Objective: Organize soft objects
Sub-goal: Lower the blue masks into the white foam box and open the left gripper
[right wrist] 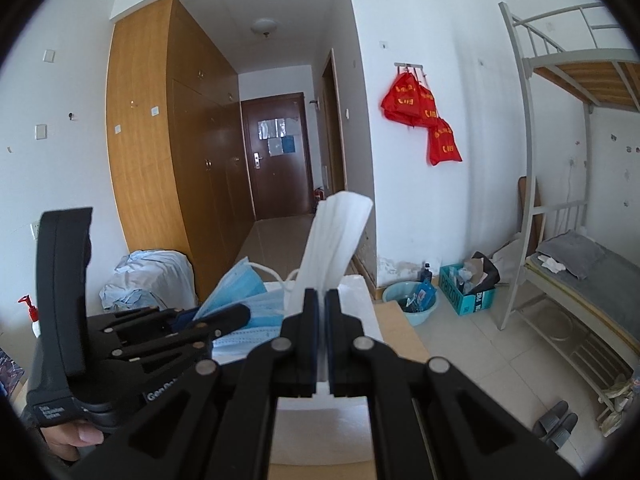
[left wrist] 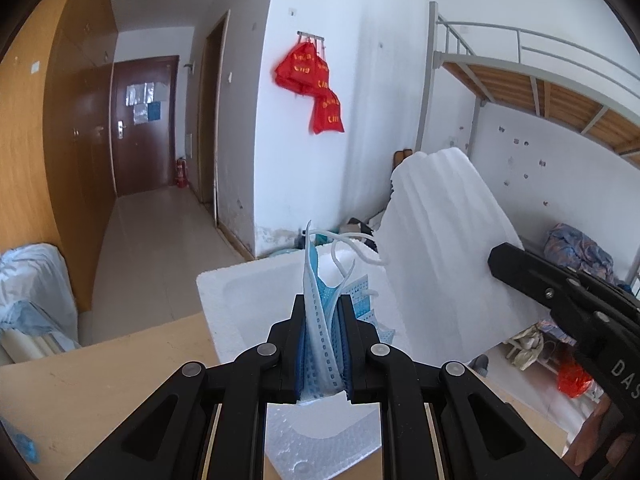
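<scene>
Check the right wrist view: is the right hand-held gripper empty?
No, the right hand-held gripper is clamped on a white pleated face mask standing up between its fingers.

Above the foam box (left wrist: 248,300), the raised white mask (left wrist: 436,240) and the right gripper (left wrist: 520,264) blocked its right side, and blue masks (left wrist: 320,312) stood over the middle. The box's left interior and the wooden tabletop (left wrist: 100,380) lay open.

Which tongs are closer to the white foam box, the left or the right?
Left. The left tongs hold the blue masks right over the foam box. The right tongs hold a white mask up, beside the box.
</scene>
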Demonstrator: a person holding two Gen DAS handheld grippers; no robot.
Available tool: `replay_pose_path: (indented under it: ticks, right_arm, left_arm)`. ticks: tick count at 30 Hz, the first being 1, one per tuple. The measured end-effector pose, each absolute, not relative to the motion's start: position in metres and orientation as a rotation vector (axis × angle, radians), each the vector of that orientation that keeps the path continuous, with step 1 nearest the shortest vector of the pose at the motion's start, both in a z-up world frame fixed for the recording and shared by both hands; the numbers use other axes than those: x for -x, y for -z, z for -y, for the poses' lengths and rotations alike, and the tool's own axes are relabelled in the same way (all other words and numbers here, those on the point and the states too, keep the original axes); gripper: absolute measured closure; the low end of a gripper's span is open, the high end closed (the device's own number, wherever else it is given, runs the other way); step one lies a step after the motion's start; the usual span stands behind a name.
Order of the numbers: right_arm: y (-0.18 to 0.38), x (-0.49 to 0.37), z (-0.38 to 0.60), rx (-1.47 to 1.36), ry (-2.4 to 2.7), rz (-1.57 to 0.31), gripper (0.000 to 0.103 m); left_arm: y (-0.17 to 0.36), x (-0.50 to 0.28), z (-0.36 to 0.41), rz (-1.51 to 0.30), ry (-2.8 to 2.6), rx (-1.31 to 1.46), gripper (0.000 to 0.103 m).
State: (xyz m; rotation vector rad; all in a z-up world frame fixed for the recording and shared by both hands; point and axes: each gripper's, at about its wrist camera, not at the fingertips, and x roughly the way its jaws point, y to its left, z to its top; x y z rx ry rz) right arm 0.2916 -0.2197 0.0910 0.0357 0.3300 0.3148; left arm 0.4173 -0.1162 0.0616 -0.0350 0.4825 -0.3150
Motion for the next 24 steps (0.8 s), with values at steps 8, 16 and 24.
replay_pose_path:
  ticks: [8, 16, 24]
  right_arm:
    - [-0.088, -0.298, 0.217, -0.027, -0.316, -0.341, 0.098]
    - [-0.086, -0.301, 0.217, -0.027, -0.311, -0.342, 0.098]
    - [-0.085, -0.301, 0.219, -0.032, -0.312, -0.342, 0.098]
  left_arm:
    - [-0.059, -0.425, 0.120, -0.495, 0.307, 0.026, 0.088]
    - [-0.058, -0.425, 0.124, -0.491, 0.298, 0.001, 0.082]
    - [-0.060, -0.415, 0.119, -0.448, 0.296, -0.005, 0.031]
